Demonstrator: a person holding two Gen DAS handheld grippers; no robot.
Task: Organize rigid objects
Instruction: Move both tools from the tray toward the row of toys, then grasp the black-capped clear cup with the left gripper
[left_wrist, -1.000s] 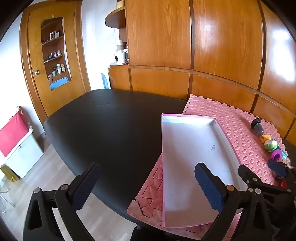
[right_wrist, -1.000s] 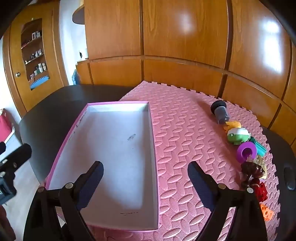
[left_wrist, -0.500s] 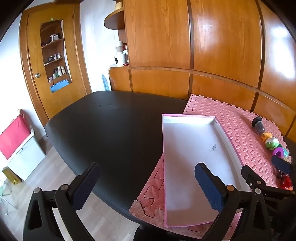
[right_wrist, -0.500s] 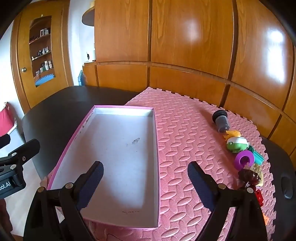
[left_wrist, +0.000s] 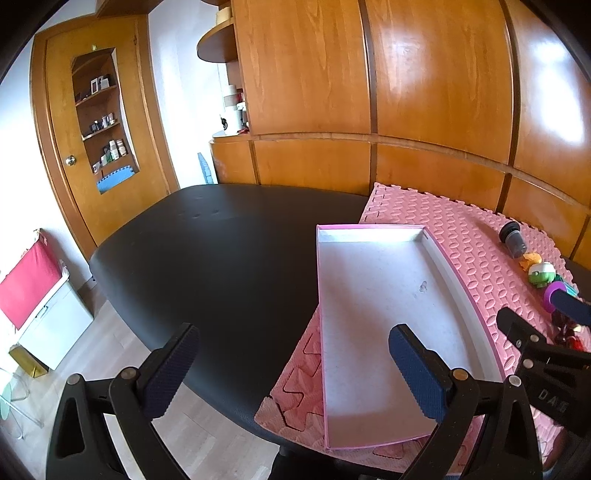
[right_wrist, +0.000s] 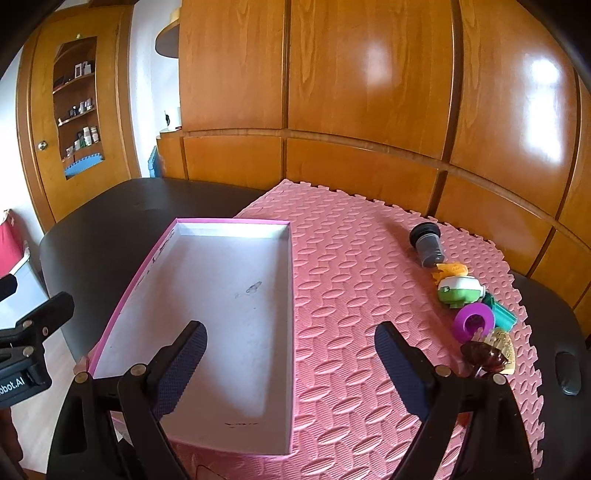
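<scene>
Task not started yet: shallow pink-rimmed white cardboard box (right_wrist: 221, 314) on pink foam mat's (right_wrist: 351, 314) left edge is empty, small plastic toys (right_wrist: 465, 295) wait along right edge, left gripper (left_wrist: 291, 369) & right gripper (right_wrist: 290, 363) both wide apart, holding nothing.

Both claws look the same build: matte black plastic arms with a triangular cutout low on each, and small silver screws at the joints. The left claw (left_wrist: 293, 363) has dark navy finger pads (left_wrist: 415, 373) with a fine knurled grid texture; same pads on the right claw (right_wrist: 290, 363). White lettering on the bodies, partly cut off, reads "DAS" and "obot.AI".
</scene>
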